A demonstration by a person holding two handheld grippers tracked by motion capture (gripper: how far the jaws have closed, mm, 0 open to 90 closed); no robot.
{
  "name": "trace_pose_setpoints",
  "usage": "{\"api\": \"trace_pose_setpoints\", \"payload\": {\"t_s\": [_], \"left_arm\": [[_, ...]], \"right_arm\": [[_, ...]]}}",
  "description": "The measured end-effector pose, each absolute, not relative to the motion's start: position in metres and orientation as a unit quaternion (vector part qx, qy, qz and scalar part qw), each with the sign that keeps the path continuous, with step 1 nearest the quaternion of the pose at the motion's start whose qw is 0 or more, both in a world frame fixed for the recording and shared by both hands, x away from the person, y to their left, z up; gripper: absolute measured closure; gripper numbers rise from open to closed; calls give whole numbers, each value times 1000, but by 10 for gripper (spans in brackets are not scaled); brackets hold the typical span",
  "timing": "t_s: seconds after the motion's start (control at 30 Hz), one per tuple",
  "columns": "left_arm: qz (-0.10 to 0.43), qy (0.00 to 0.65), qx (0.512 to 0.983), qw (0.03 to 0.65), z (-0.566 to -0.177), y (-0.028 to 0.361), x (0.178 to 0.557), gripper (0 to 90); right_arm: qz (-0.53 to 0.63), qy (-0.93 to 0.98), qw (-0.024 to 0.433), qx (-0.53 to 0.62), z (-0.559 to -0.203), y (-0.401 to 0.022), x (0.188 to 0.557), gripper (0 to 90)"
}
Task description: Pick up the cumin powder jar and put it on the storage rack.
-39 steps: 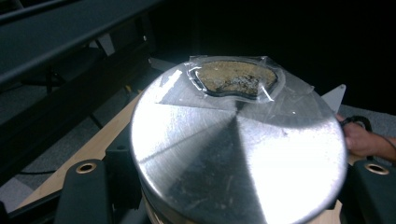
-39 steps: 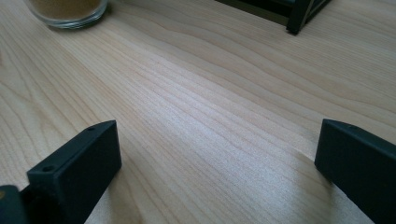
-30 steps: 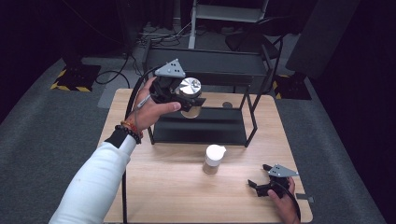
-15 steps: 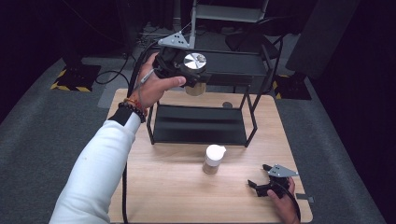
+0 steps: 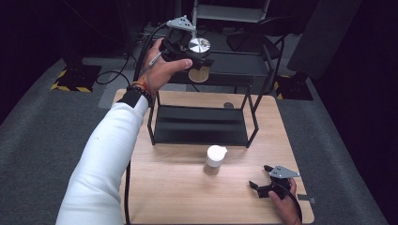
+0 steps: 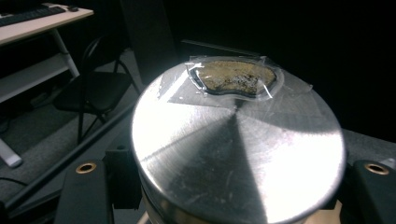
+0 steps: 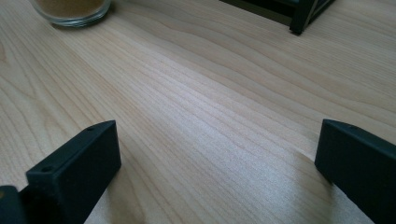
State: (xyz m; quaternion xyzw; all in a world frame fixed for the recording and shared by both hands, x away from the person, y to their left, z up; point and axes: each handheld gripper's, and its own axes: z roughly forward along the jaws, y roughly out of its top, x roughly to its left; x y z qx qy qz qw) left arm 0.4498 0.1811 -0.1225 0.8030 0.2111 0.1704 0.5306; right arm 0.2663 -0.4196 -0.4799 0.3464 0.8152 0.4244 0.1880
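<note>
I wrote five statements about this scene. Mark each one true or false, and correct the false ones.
1. The left tool holds a jar with a metal lid. True.
2. The held jar stands on the table. False: it is raised in the air, near the top level of the black rack.
3. The right tool is open. True.
4. A white-lidded jar stands on the table in front of the rack. True.
5. The right tool grips the white-lidded jar. False: its jaws are empty, apart from that jar.

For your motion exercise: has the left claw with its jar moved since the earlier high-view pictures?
Yes. The left claw, shut on the steel-lidded jar, has gone up the picture, from the black rack's lower shelf to above its top shelf.
</note>
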Motion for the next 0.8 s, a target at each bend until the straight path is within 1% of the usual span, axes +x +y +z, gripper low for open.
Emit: {"api": "trace_pose_setpoints", "payload": {"t_s": [0.33,0.43,0.53,0.8], "left_arm": [[177,228,804,520,-118,171,480,312],[175,236,798,526,-121,170,490,312],[184,238,802,516,-120,164,497,312],[190,260,794,516,-129,163,510,312]], "right_arm": [[424,815,189,346,-480,-419,266,0],[424,815,189,346,-480,-419,266,0],[424,815,189,346,-480,-419,266,0],[424,815,189,346,-480,-419,266,0]]}}
